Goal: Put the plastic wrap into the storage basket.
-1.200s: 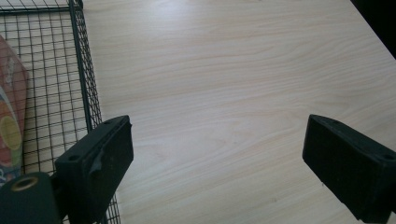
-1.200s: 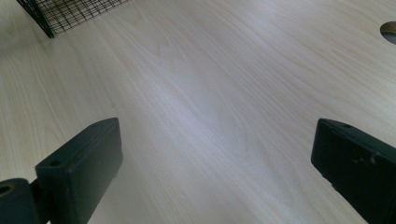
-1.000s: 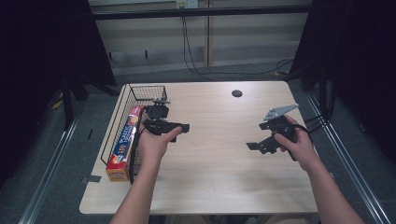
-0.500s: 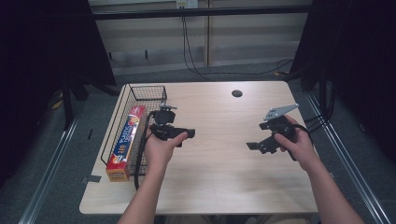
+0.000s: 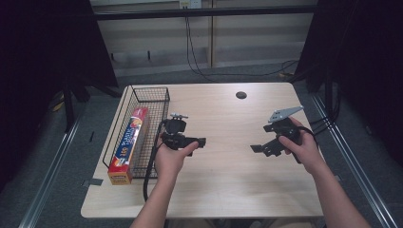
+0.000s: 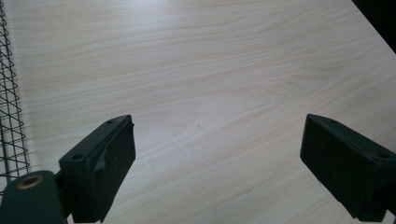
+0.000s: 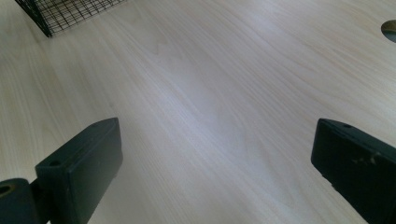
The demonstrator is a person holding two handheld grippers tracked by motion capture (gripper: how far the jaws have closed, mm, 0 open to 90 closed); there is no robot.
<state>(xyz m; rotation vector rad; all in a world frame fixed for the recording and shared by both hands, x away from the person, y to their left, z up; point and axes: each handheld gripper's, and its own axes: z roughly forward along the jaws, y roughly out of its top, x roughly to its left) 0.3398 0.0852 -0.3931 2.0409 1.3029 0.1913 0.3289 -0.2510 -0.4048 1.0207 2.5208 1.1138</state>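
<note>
Left hand-held gripper (image 5: 202, 142) released over bare table (image 5: 228, 180), high view adds foil box (image 5: 129, 143) in wire basket (image 5: 127, 99)

- Table (image 5: 228, 185): pale wood-grain top, rounded corners, a round dark hole (image 5: 241, 95) near the far edge.
- Wire basket (image 5: 142, 92): black mesh, standing along the table's left edge.

I'm working in what looks like a lab recording bay: a bare pale wooden table (image 5: 214, 190) on grey carpet, hemmed by black curtains (image 5: 43, 42), metal floor rails (image 5: 47, 175), and cables (image 5: 199, 52) trailing down a plain panelled wall.
</note>
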